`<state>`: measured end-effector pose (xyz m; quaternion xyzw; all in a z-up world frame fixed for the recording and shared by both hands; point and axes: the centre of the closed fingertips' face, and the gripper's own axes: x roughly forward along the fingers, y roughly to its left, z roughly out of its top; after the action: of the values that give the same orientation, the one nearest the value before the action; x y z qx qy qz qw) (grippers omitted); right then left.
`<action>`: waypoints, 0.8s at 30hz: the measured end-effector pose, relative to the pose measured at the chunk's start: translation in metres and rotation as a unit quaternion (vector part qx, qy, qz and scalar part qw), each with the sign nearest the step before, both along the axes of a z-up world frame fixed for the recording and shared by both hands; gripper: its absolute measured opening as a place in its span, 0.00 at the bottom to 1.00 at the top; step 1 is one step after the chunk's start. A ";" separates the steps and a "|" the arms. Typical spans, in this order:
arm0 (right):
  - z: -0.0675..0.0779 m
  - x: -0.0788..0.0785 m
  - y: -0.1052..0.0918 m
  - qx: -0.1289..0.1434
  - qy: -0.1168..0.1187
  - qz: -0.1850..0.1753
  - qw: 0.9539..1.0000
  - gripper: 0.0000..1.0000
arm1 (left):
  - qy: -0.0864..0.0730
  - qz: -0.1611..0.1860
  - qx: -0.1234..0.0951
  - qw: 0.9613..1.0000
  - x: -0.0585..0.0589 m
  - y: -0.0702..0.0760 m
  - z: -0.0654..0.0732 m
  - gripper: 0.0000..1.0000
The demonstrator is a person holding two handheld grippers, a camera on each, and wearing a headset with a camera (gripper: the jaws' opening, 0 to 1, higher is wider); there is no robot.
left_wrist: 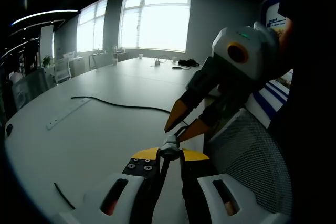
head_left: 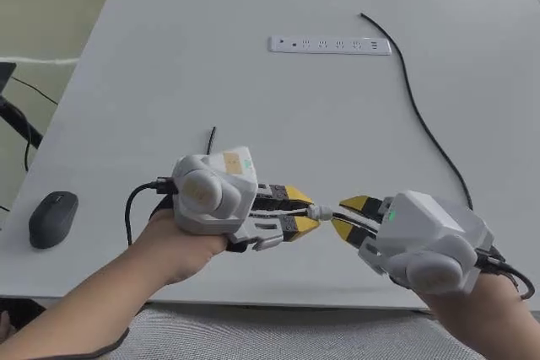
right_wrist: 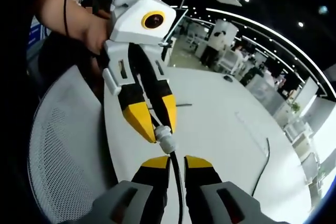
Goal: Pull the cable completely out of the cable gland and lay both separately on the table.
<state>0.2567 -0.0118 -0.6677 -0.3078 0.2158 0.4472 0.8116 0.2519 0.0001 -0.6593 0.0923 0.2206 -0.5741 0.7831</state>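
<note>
I have the two grippers nose to nose just above the near edge of the table (head_left: pixel 253 90), with the cable gland (head_left: pixel 320 212) hanging between their tips. The left gripper (head_left: pixel 310 212) has its yellow-tipped jaws pressed onto the small pale gland; in the left gripper view the gland (left_wrist: pixel 169 146) sits right at my own jaw tips.

The right gripper (head_left: pixel 339 213) comes in from the opposite side, its tips just beside the gland. In the right gripper view the thin black cable (right_wrist: pixel 177 184) comes out of the gland and runs back down the narrow slit between that gripper's jaws. They stand almost together, but I cannot tell whether they actually bite the cable. The cable is still seated in the gland.

Well beyond both grippers a white power strip (head_left: pixel 330 45) lies flat, and its black cord (head_left: pixel 422 120) trails back past the right gripper's outer side. A short black wire piece (head_left: pixel 211 138) lies just ahead of the left gripper. A dark computer mouse (head_left: pixel 53 218) rests out to that gripper's left. A mesh chair back (right_wrist: pixel 58 145) is under the grippers.
</note>
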 end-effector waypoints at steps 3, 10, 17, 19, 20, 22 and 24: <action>0.000 -0.002 0.002 -0.002 -0.002 0.006 1.000 0.02 | 0.000 0.001 -0.003 1.000 0.000 0.000 0.001 0.15; -0.003 -0.004 0.002 -0.009 0.000 0.011 1.000 0.01 | -0.001 0.001 0.000 1.000 -0.001 0.001 -0.002 0.15; -0.007 -0.005 0.002 -0.007 0.014 0.002 1.000 0.00 | -0.001 -0.002 0.004 1.000 -0.003 0.001 -0.006 0.15; -0.007 -0.004 0.001 0.000 0.023 -0.009 1.000 0.00 | -0.001 -0.003 0.005 1.000 -0.003 0.001 -0.006 0.15; -0.007 -0.003 0.001 0.000 0.022 -0.010 1.000 0.00 | -0.001 -0.003 0.004 1.000 -0.002 0.002 -0.005 0.15; -0.008 -0.001 0.000 0.001 0.024 -0.014 1.000 0.00 | 0.000 0.000 0.003 1.000 0.000 0.003 -0.004 0.15; -0.009 0.001 -0.003 0.001 0.024 -0.020 0.999 0.00 | -0.001 0.000 0.002 1.000 0.001 0.004 -0.004 0.15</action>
<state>0.2577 -0.0144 -0.6766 -0.2920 0.2414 0.4379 0.8153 0.2529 0.0041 -0.6629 0.0946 0.2209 -0.5733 0.7834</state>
